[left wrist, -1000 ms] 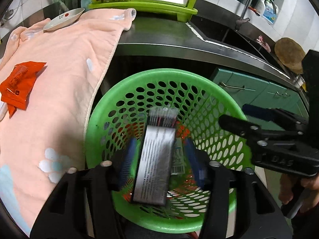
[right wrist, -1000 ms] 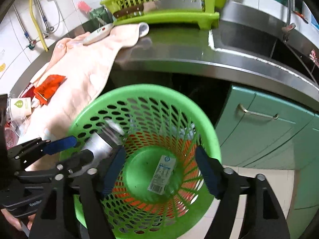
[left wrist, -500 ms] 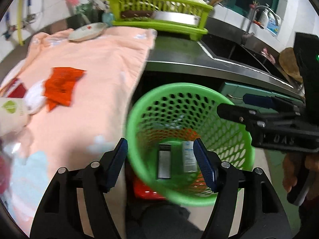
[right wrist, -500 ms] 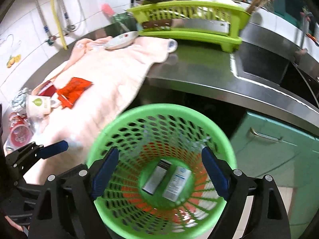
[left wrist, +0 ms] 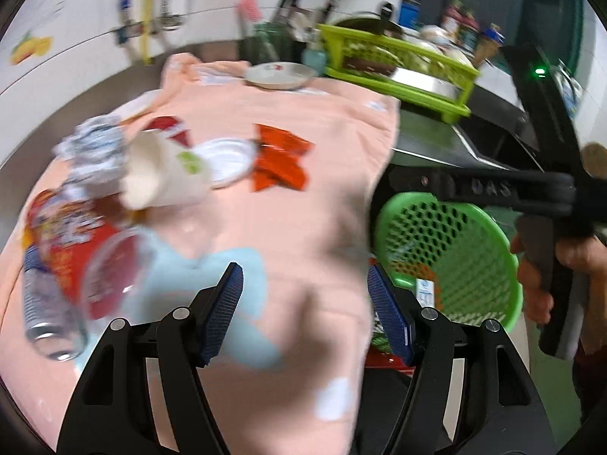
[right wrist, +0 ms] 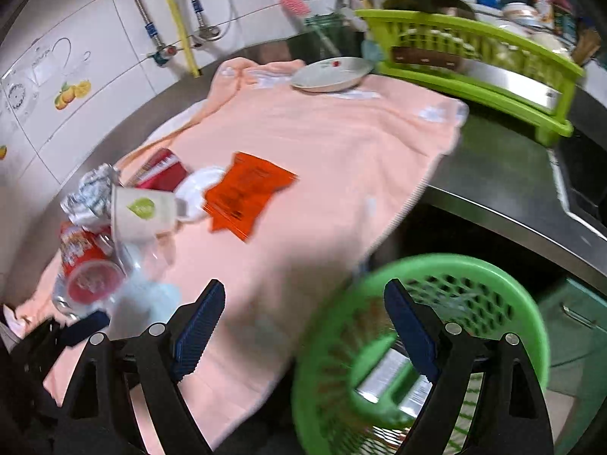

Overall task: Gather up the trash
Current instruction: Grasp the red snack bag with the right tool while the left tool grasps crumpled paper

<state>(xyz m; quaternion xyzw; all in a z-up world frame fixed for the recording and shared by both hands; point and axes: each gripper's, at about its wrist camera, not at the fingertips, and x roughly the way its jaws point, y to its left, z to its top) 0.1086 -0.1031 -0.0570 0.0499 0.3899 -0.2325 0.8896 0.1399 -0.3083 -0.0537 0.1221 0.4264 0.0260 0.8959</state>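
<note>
A green perforated basket point(left wrist: 489, 250) point(right wrist: 504, 288) stands below the counter edge with flat cartons point(right wrist: 387, 375) inside. On the pink towel point(left wrist: 303, 208) point(right wrist: 322, 174) lie an orange wrapper point(left wrist: 280, 163) point(right wrist: 242, 193), a tipped paper cup point(left wrist: 159, 174) point(right wrist: 140, 212), a white lid point(left wrist: 227, 159), a red packet, crumpled foil point(right wrist: 91, 189) and a clear plastic cup point(left wrist: 110, 276) point(right wrist: 91, 284). My left gripper point(left wrist: 303, 314) is open and empty over the towel. My right gripper point(right wrist: 303, 326) is open and empty, between towel and basket.
A lime dish rack point(left wrist: 398, 68) point(right wrist: 474, 60) and a white plate point(left wrist: 280, 76) point(right wrist: 330, 74) sit at the back of the steel counter point(right wrist: 512, 178). Green cabinet doors point(right wrist: 580, 311) are below at the right. The right gripper's body point(left wrist: 512, 189) crosses the left wrist view.
The left gripper let the silver carton fall into the basket, opened, and swung left over the towel. The right gripper also swung left, away from above the basket.
</note>
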